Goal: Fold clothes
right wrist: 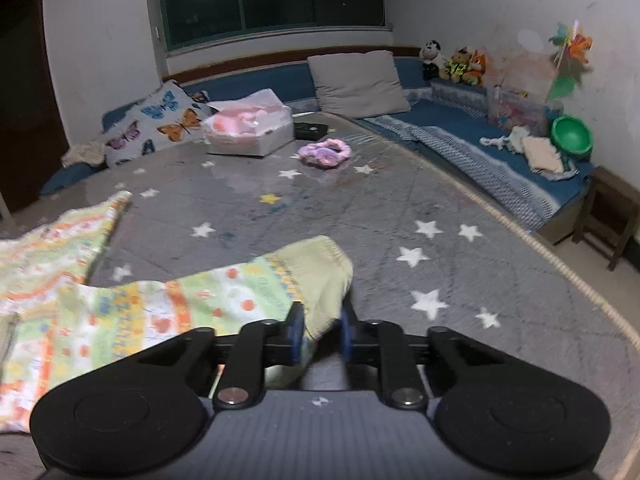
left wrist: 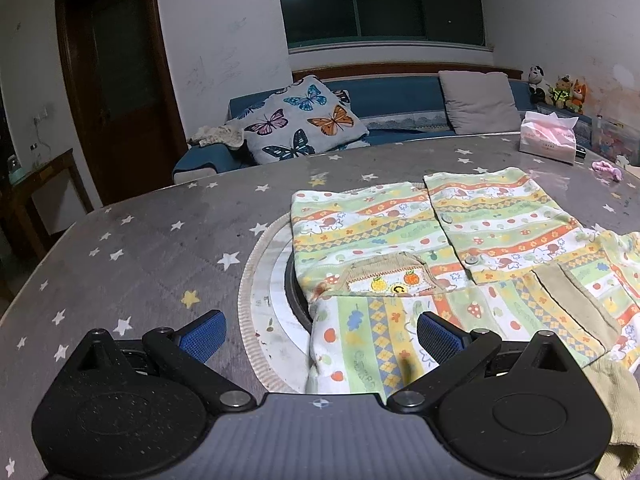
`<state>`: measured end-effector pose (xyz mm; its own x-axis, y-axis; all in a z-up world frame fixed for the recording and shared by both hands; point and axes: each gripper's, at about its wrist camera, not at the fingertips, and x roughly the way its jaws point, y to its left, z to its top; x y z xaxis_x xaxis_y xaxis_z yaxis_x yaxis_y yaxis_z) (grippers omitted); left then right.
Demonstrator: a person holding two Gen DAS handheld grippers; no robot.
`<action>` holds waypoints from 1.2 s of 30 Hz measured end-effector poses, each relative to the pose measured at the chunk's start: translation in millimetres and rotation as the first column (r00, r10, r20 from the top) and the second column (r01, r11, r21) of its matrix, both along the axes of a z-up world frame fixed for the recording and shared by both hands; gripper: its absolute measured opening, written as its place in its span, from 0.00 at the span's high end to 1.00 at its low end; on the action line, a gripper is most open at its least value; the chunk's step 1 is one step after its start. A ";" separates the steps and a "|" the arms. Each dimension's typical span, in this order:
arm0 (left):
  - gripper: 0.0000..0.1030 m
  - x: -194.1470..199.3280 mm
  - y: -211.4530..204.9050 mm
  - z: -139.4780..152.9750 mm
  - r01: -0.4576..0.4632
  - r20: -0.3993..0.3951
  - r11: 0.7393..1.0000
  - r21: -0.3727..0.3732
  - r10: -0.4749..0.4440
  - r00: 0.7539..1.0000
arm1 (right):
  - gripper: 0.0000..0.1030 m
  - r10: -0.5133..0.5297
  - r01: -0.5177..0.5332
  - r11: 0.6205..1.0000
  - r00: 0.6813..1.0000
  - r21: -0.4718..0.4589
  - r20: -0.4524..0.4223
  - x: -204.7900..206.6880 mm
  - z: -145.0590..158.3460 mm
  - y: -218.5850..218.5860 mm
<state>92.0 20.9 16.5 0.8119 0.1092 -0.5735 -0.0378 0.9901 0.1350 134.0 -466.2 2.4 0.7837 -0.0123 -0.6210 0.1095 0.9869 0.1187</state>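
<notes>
A child's shirt point(left wrist: 380, 232) in green, orange and yellow stripes lies spread on the grey star-print table point(left wrist: 140, 248), its buttoned front facing up. My left gripper point(left wrist: 320, 336) hovers open at the shirt's near left corner; its right finger point(left wrist: 438, 338) is over the cloth and its left finger point(left wrist: 204, 336) is over bare table. In the right wrist view the shirt point(right wrist: 160, 312) lies to the left and its sleeve with a pale green cuff point(right wrist: 320, 264) reaches toward me. My right gripper point(right wrist: 321, 332) has its blue pads narrowly set on the near edge of that cuff.
A tissue pack point(right wrist: 250, 128), a black flat item point(right wrist: 310, 130) and a pink scrunchie point(right wrist: 325, 153) sit at the table's far side. A round inset ring point(left wrist: 260, 280) lies under the shirt. The table's curved edge point(right wrist: 560, 256) runs on the right, with a blue sofa point(right wrist: 500, 160) beyond.
</notes>
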 end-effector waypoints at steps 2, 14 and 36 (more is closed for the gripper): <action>0.00 -1.4 0.3 -1.4 -0.001 -0.005 1.000 -0.003 0.000 1.000 | 0.91 0.047 -0.048 0.998 0.999 0.043 0.021 -4.2 8.9 8.6; 0.00 -14.2 13.6 -8.3 -0.006 -0.004 0.999 -0.046 0.006 1.000 | 0.92 0.421 -0.455 0.861 0.888 0.226 0.183 5.4 85.5 125.7; 0.00 -31.2 38.9 -4.2 -0.034 0.054 0.995 -0.092 0.040 0.998 | 0.80 0.673 -0.689 0.700 0.724 0.186 0.149 10.2 76.8 262.6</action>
<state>60.8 59.9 12.3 0.8394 0.0893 -0.5362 -0.0796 0.9960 0.0412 144.3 -203.6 79.2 0.5632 0.6665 -0.4884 -0.5983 0.7366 0.3153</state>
